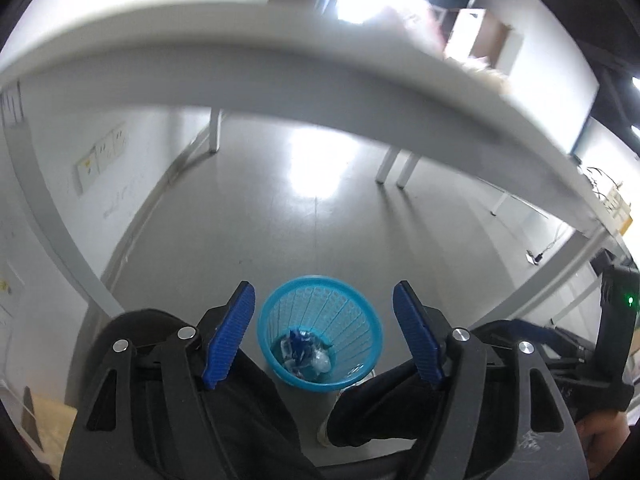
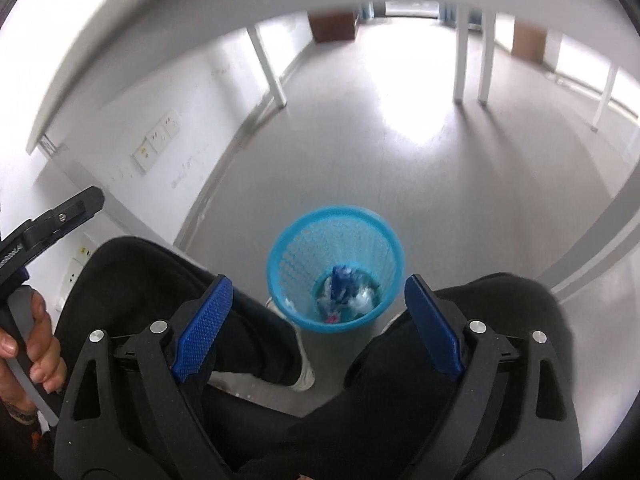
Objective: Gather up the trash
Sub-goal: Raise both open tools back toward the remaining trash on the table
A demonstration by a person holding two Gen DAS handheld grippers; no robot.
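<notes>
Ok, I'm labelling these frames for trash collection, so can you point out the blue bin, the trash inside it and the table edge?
blue bin (image 2: 282,258), right wrist view, left inner wall of the mesh.
trash (image 2: 344,282), right wrist view, blue wrapper in the pile.
table edge (image 1: 280,92), left wrist view, white front face.

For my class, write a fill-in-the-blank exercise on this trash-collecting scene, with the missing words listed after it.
1. The mesh bin on the floor is coloured ____.
2. Crumpled trash lies at the ____ of the bin.
3. Both the left gripper and the right gripper are ____, with nothing between their fingers.
4. The bin stands between the seated person's ____.

Missing words: blue; bottom; open; legs
</notes>
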